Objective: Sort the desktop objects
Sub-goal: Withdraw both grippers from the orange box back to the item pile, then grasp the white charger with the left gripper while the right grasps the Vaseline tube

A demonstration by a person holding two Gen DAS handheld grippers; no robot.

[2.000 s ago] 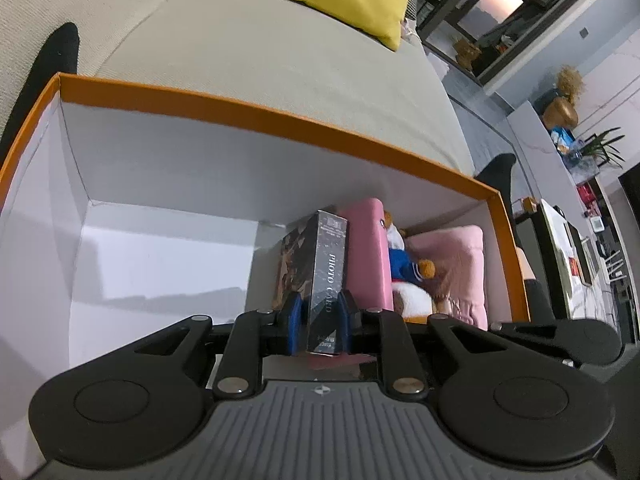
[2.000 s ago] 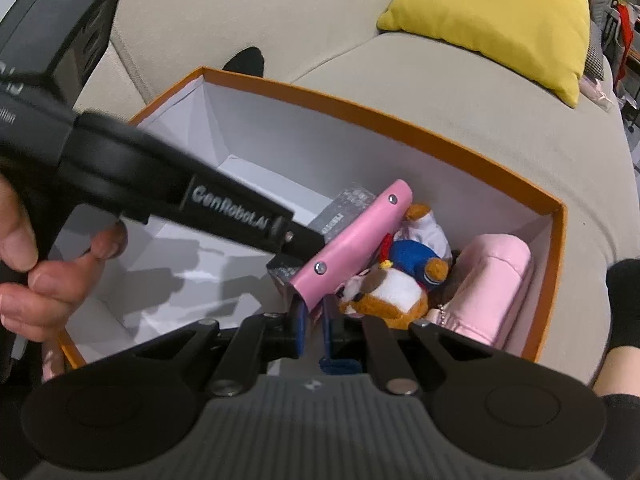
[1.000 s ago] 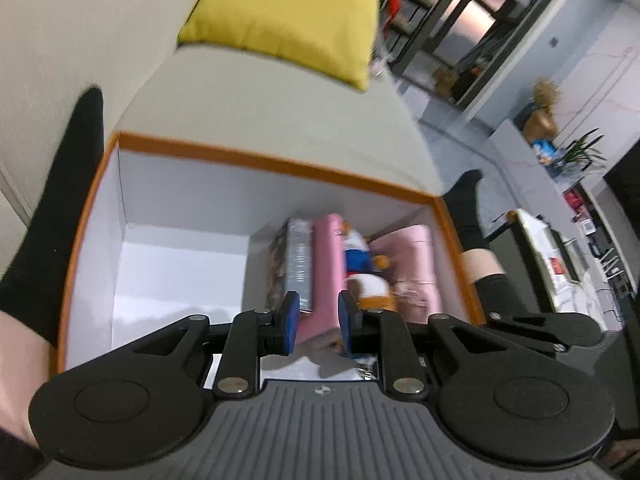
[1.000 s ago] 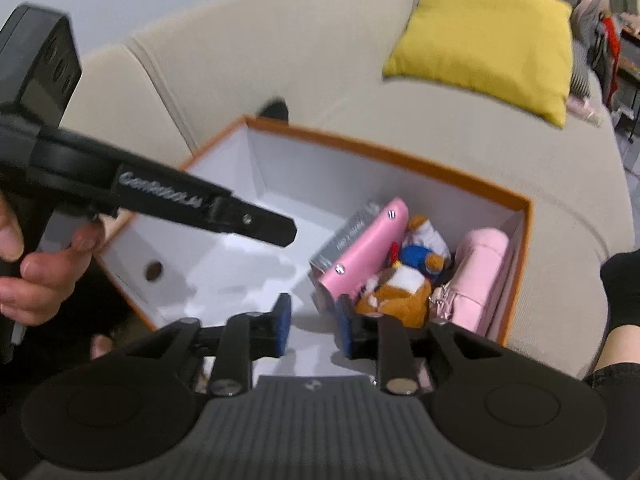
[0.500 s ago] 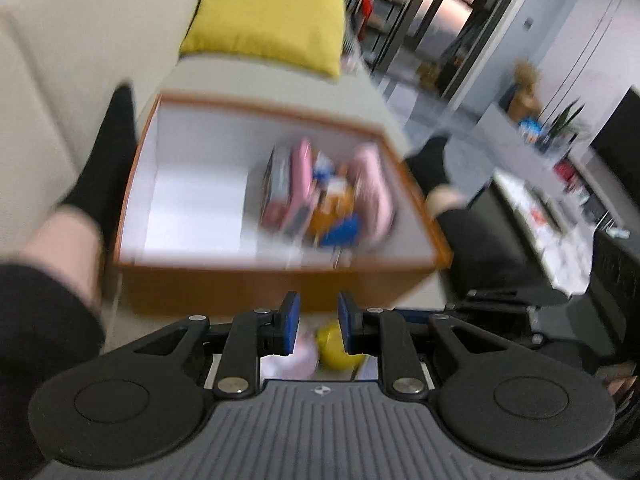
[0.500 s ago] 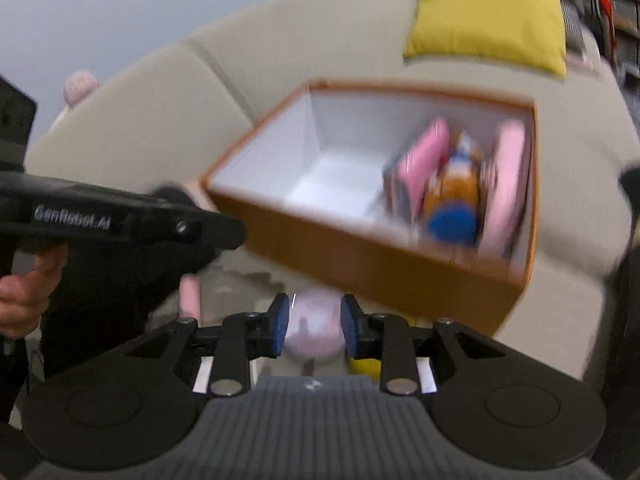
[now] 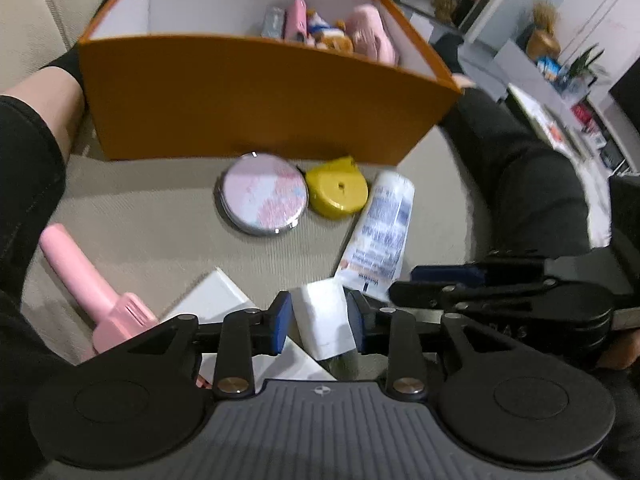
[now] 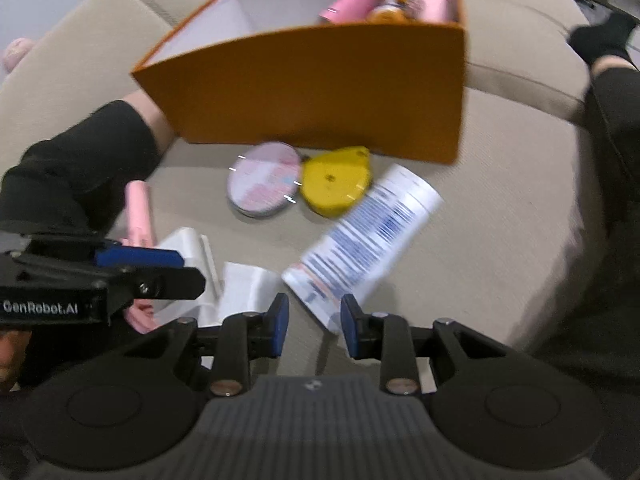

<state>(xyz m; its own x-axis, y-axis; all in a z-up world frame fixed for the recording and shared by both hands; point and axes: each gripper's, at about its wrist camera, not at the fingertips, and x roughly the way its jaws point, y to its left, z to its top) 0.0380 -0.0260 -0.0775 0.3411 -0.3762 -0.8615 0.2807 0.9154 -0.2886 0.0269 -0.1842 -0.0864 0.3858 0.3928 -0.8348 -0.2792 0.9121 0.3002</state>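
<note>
- An orange box [image 7: 256, 96] with white inner walls stands on a beige sofa cushion [image 7: 132, 216]. Its near wall hides most of the inside.
- Over the rim only the tops of its contents show: a grey booklet [image 7: 273, 20], a pink case [image 7: 297, 20], a plush toy [image 7: 326, 36] and a pink pouch [image 7: 370, 34]. In the right wrist view they are blurred.
- In front of the box lie a round pink compact mirror [image 7: 262, 199], a yellow tape measure [image 7: 336, 192] just beside it, and a white tube [image 7: 380, 232] with blue print too smeared to read.
- Nearer the cameras lie a pink handled object [image 7: 92, 292], its end cut off behind the tool body, a flat white box [image 7: 208, 300] and a small white packet [image 7: 324, 320].
- The left tool [image 7: 320, 322] points down at the packet. Its jaws are opening, with the packet seen between them and the pads not pressing on it.
- The right tool [image 8: 314, 326] stands with jaws apart and grips nothing; the tube's lower end appears in the gap.
- Black-clad legs lie on both sides of the box. The hands are mostly hidden.
</note>
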